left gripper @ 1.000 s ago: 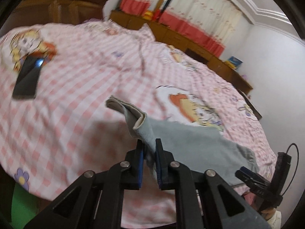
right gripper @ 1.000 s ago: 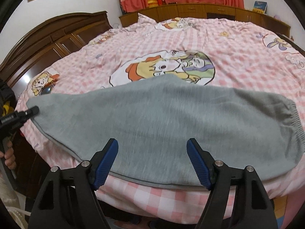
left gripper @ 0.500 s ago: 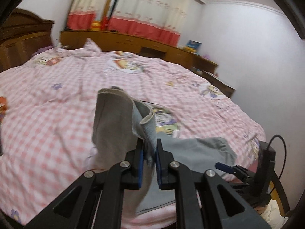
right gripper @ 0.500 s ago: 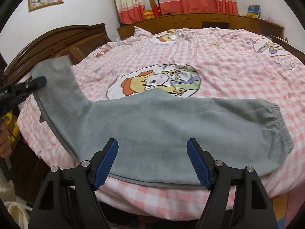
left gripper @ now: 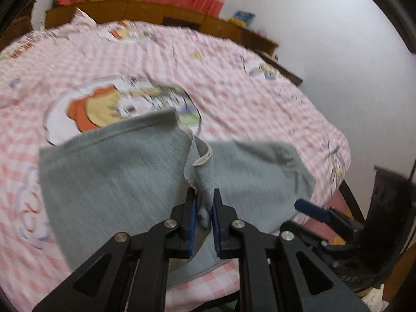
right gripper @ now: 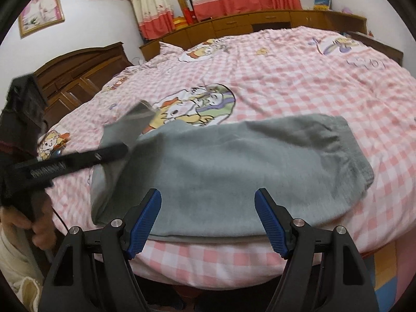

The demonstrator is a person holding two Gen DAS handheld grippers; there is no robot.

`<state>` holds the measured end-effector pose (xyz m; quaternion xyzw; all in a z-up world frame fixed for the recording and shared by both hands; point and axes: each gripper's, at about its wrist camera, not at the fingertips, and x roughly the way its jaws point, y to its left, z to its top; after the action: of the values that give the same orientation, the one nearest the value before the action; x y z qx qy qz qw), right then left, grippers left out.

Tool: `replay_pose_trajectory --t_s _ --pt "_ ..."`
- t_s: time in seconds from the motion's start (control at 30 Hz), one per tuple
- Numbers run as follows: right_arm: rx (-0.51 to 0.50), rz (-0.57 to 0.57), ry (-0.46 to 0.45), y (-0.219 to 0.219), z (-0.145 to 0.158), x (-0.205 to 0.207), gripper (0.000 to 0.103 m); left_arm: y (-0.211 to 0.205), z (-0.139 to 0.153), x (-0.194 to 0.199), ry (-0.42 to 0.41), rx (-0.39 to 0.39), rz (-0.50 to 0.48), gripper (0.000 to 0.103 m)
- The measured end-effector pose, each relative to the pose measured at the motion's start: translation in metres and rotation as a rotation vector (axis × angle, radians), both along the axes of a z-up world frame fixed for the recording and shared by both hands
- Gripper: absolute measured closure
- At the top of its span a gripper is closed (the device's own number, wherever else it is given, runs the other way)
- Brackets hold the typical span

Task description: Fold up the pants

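Item: grey pants (right gripper: 234, 171), lying across the near edge of a bed (right gripper: 299, 78) dressed in a pink checked cover with cartoon prints. We record one end lifted clear of the cover and carried over the rest of the garment; the other end, with its gathered band, rests flat on the bed toward the right of the right wrist view. Left gripper (left gripper: 204, 208): fingers clenched on a bunched edge of the pants, the raised cloth hanging from them in a loose flap. Right gripper (right gripper: 208, 218): fingers spread wide, nothing between them, held above the near long edge of the pants without touching that we can see. Condition of the work: we judge the pants already doubled leg on leg, and the lengthwise fold now in hand but unfinished, since the lifted end is not yet laid on the far end. Remaining: lay it down, align the edges, smooth, and perhaps fold again.
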<state>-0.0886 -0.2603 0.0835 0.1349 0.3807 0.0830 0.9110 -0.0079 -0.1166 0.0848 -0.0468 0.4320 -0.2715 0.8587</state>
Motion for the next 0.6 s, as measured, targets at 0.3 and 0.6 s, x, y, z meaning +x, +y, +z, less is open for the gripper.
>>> replay_pose_trajectory --t_s 0.3,0.6 --pt "0.024 -0.003 0.053 -0.005 -0.017 0.004 0.026 -0.020 -0.038 -0.003 0.104 -0.005 -0.086 0.084" --pt "0.044 0.005 0.088 -0.003 -0.025 0.010 0.026 0.012 -0.018 -0.023 0.018 0.025 -0.016 0.062"
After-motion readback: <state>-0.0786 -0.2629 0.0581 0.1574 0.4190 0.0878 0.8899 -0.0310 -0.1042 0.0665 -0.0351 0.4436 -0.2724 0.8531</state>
